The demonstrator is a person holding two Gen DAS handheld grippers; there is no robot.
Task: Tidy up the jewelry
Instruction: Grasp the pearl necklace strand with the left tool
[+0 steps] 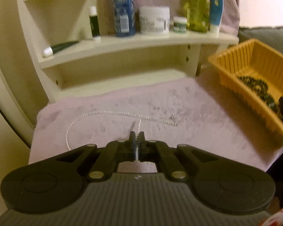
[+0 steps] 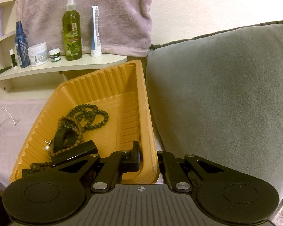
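Observation:
A white pearl necklace (image 1: 111,114) lies strung out on the pink towel (image 1: 179,101). My left gripper (image 1: 137,134) is shut on a strand of it near its middle, just above the towel. The necklace's end also shows in the right wrist view (image 2: 8,114). An orange ribbed tray (image 2: 107,86) holds dark bead bracelets (image 2: 88,115), a pearl earring (image 2: 46,147) and black pieces. My right gripper (image 2: 149,154) is shut on the tray's right wall, one finger inside and one outside. The tray (image 1: 234,56) shows at the right in the left wrist view.
A cream shelf (image 1: 134,39) behind the towel carries a blue bottle (image 1: 123,9), a white jar (image 1: 154,19), a green olive bottle (image 2: 72,32) and tubes. A grey cushion (image 2: 226,94) stands right of the tray. A pink towel hangs on the wall.

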